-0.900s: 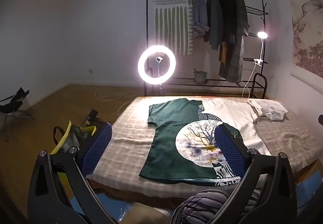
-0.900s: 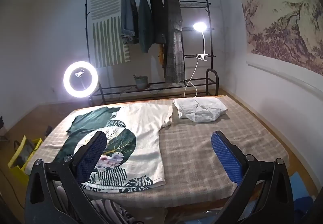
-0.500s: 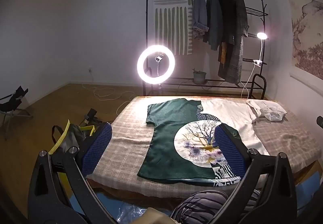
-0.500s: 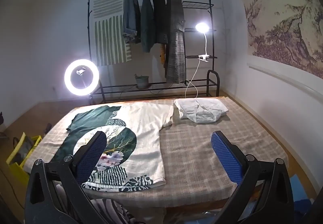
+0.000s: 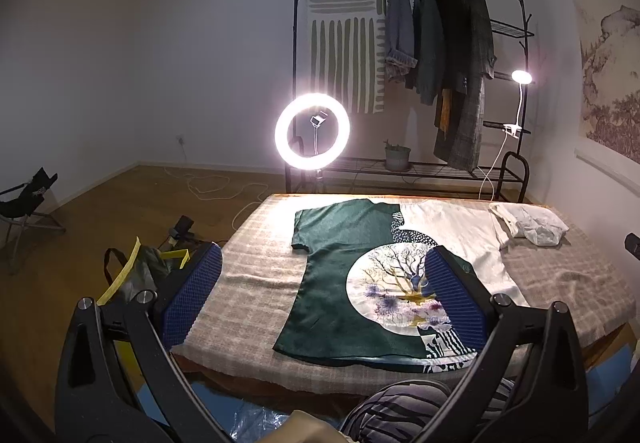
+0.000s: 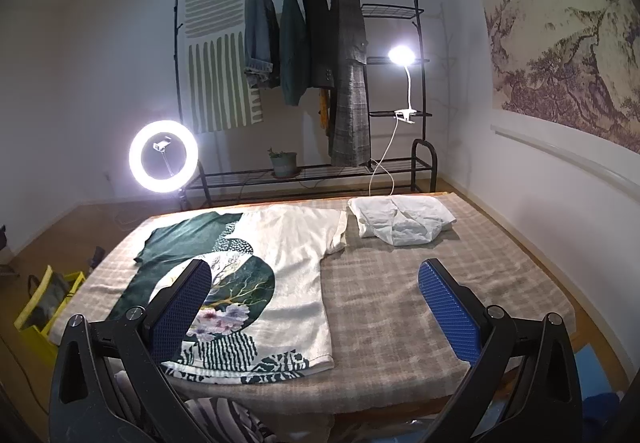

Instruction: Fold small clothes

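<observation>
Blue-padded fingers of the left hand-held gripper [image 5: 320, 283] and right hand-held gripper [image 6: 314, 297] gape wide, empty, above the near edge of the checked beige bed [image 6: 392, 307]. Beyond lies the green-and-cream printed T-shirt [image 6: 280, 263], flat, collar far; soft, light, likely best pinched at hem corners. Farthest right sits a folded white garment [image 6: 400, 221].

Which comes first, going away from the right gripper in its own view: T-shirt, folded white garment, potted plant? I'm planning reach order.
1. T-shirt, spread flat, front left on the bed.
2. Folded white garment, far right corner.
3. Potted plant, on the rack's bottom shelf, behind the bed.
</observation>
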`<state>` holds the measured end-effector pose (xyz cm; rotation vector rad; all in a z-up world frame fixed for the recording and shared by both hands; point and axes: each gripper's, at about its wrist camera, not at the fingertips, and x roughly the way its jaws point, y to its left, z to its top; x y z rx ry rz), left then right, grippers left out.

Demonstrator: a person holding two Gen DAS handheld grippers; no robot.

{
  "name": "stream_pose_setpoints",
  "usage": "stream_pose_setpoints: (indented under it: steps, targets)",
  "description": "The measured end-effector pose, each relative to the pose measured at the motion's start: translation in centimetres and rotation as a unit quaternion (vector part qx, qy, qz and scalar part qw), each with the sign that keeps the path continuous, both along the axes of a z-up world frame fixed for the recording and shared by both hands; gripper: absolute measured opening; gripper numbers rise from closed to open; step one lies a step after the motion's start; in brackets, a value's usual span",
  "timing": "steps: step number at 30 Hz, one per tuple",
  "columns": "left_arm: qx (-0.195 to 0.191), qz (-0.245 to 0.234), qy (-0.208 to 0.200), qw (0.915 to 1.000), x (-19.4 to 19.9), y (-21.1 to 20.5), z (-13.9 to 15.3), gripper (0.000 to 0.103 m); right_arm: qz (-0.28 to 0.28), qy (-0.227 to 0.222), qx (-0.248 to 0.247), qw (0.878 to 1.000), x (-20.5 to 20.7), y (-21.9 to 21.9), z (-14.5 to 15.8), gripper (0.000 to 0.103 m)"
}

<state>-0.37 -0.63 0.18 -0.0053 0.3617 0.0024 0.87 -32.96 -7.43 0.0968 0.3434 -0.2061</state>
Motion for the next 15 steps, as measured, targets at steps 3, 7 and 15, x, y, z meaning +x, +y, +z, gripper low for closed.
stream_pose_setpoints:
  steps: [3,7,15]
  targets:
    - [-0.001,0.000,0.001,1.0000,0.00,0.10,0.08,0.103,0.002,-0.001,-0.001,1.000,-0.03,0.11,0.14,0.103]
    - [-0.002,0.001,0.000,1.0000,-0.01,0.07,0.11,0.103,0.002,-0.001,-0.002,1.000,-0.21,0.15,0.18,0.103]
    - [-0.001,0.000,0.000,1.0000,-0.08,-0.03,0.20,0.103,0.002,0.000,-0.002,1.000,-0.31,0.06,0.20,0.103]
